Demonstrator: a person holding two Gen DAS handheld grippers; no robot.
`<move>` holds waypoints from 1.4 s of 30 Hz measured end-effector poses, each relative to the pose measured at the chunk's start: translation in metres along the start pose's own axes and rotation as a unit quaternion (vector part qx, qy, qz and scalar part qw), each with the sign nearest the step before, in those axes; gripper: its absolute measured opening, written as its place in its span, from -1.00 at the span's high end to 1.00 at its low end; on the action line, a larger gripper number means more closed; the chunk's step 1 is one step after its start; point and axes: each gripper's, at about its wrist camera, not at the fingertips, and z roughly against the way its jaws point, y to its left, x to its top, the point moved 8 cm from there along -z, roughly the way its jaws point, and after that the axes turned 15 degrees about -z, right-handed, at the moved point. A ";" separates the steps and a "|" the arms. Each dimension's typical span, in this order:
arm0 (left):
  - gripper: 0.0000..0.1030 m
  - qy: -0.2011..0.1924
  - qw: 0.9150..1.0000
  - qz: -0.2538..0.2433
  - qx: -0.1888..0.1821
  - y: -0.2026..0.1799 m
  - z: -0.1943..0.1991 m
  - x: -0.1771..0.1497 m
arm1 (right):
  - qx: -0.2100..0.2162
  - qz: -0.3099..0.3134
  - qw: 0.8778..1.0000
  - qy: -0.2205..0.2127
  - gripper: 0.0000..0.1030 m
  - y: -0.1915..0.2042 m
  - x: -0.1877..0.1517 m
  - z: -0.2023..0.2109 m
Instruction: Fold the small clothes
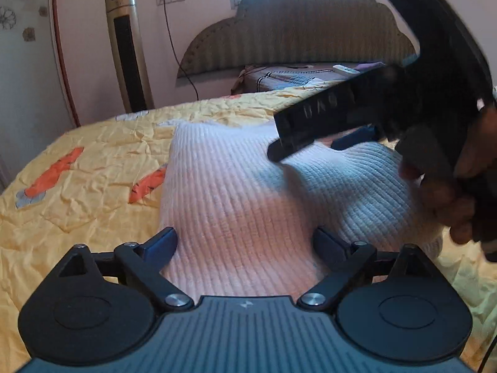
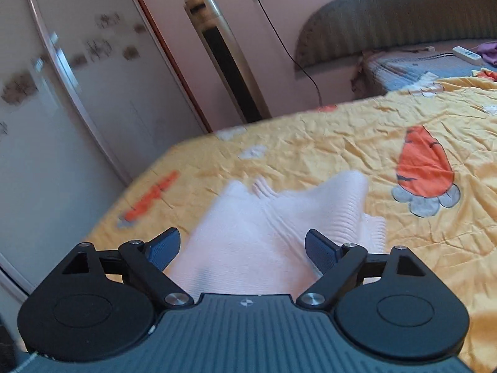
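A small white ribbed knit garment (image 1: 236, 192) lies on the yellow bedspread (image 1: 93, 168). My left gripper (image 1: 245, 244) is open, its blue pads either side of the garment's near edge, just above it. The right gripper shows in the left wrist view (image 1: 313, 146) at the upper right, held by a hand, its fingers over the garment's far right part. In the right wrist view the right gripper (image 2: 242, 247) is open above the same garment (image 2: 279, 223), which is bunched with a raised fold.
The yellow bedspread (image 2: 341, 143) has orange carrot prints (image 2: 424, 163). A tower fan (image 1: 127, 46) stands by the wall past the bed's far edge. A grey headboard (image 1: 310, 28) and a power strip (image 2: 467, 54) are at the back right.
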 end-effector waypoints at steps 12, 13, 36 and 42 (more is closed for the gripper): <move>-0.89 0.010 1.000 0.017 -0.007 0.004 0.002 -0.005 | -0.039 0.003 0.999 -0.035 -0.71 -0.007 -0.022 0.004; -0.90 0.011 1.000 0.015 -0.006 0.003 0.002 -0.004 | -0.030 0.003 0.998 -0.050 -0.76 -0.003 -0.022 0.012; -0.92 -0.068 0.997 -0.009 -0.042 -0.020 0.032 0.032 | 0.071 -0.086 0.992 -0.049 -0.88 0.004 0.034 0.024; -0.93 -0.050 0.996 -0.023 -0.073 -0.023 0.013 0.019 | -0.043 -0.076 0.993 0.085 -0.46 -0.027 0.032 -0.076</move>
